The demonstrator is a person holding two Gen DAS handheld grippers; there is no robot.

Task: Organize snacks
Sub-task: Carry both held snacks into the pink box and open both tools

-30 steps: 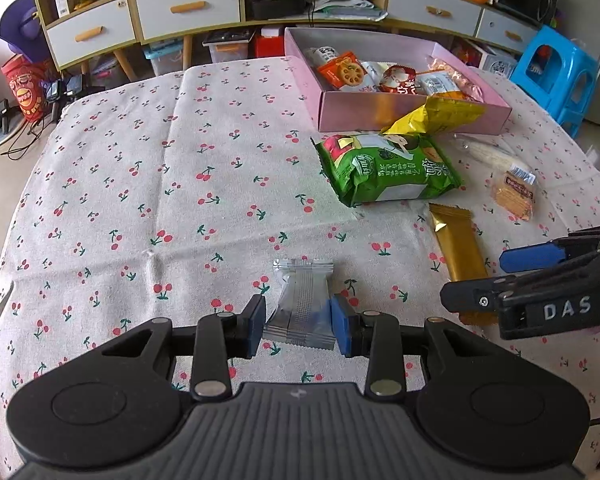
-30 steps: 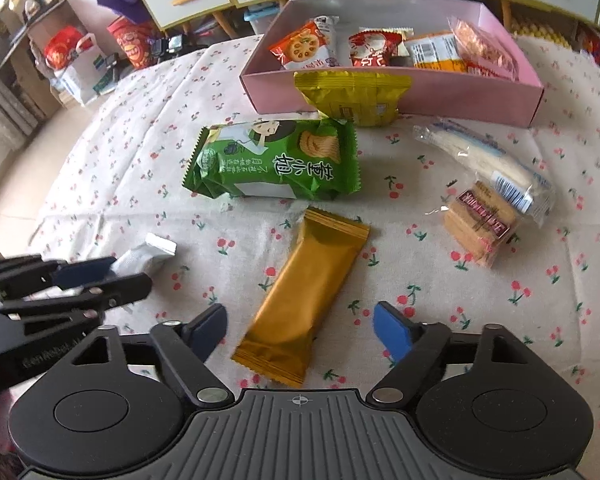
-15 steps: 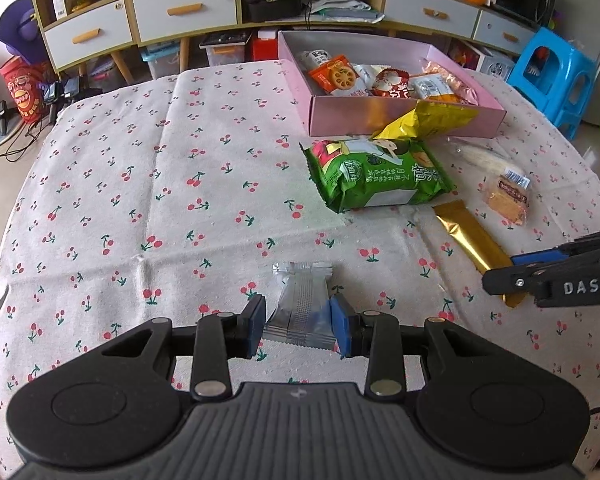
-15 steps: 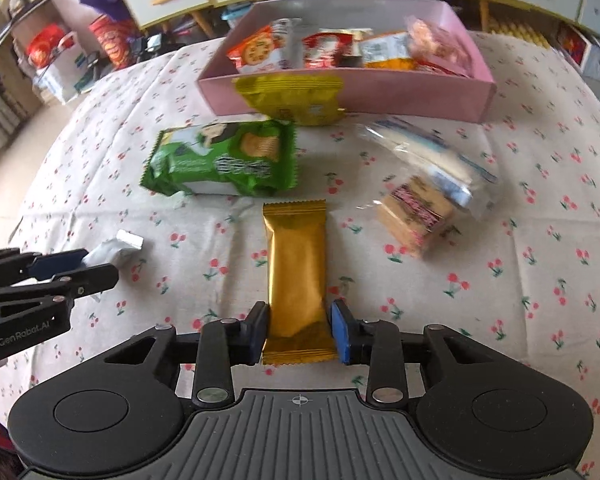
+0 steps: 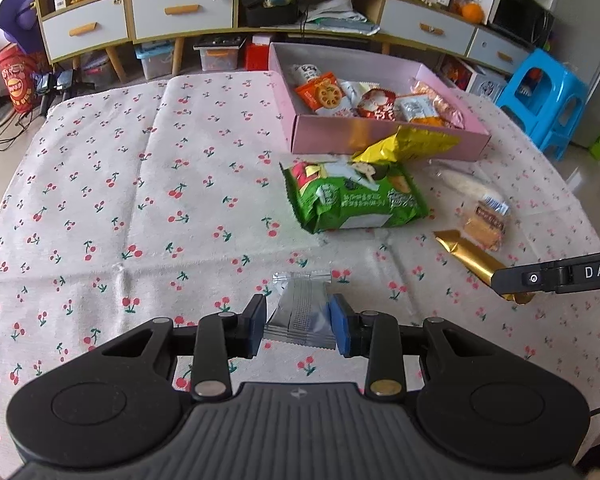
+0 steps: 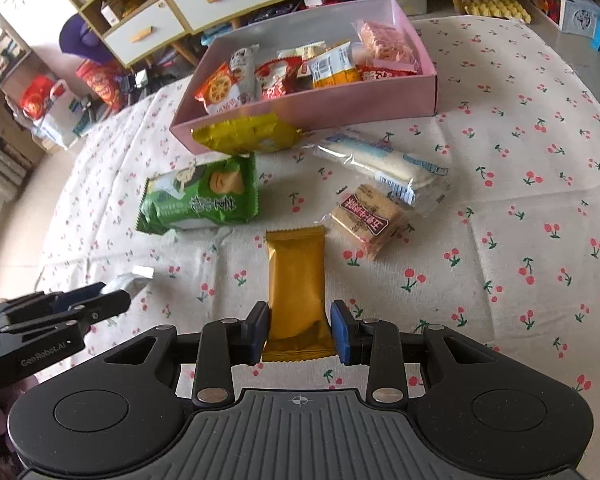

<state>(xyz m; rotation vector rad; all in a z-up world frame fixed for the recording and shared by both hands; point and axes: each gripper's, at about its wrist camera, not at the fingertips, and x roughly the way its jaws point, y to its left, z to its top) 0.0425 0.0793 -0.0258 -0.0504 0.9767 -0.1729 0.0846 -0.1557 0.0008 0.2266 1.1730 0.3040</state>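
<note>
Now both tools are loaded: the right gripper pinches the near end of the gold bar, its blue pads pressed against the wrapper's sides, while the left gripper is clamped on the small silver packet; both snacks sit low over the cherry-print tablecloth. The step in hand looks like carrying each to the pink box, which stands at the far side and is already well filled. Doing it well probably means lifting the gold bar clear of the green bag and the yellow bag leaning on the box front, keeping the grip firm on slippery foil, and releasing only once it is over a gap among the packets.
</note>
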